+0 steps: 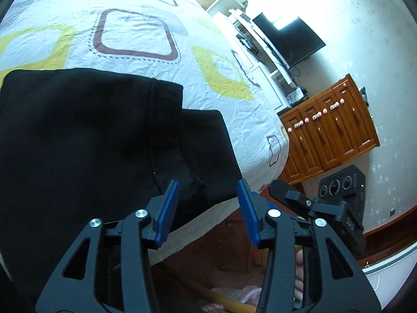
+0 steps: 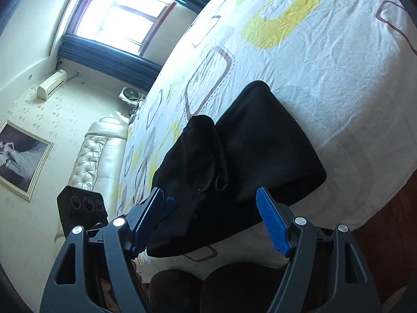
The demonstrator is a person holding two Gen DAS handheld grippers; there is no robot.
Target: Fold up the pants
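Black pants [image 1: 91, 135] lie folded into a compact stack on the patterned bed sheet [image 1: 146, 34], near the bed's front edge. They also show in the right wrist view [image 2: 250, 161] as a dark folded pile with a loose rumpled fold on its left. My left gripper [image 1: 208, 208] is open and empty, hovering over the pile's near right corner at the bed edge. My right gripper [image 2: 211, 216] is open and empty, just above the near edge of the pile. Nothing is held.
The bed sheet [image 2: 325, 65] stretches far beyond the pants. A wooden cabinet [image 1: 331, 130], a dark TV screen [image 1: 292, 39] and a black tracker box [image 1: 344, 182] stand right of the bed. A padded headboard [image 2: 96, 151] and window [image 2: 122, 15] lie left.
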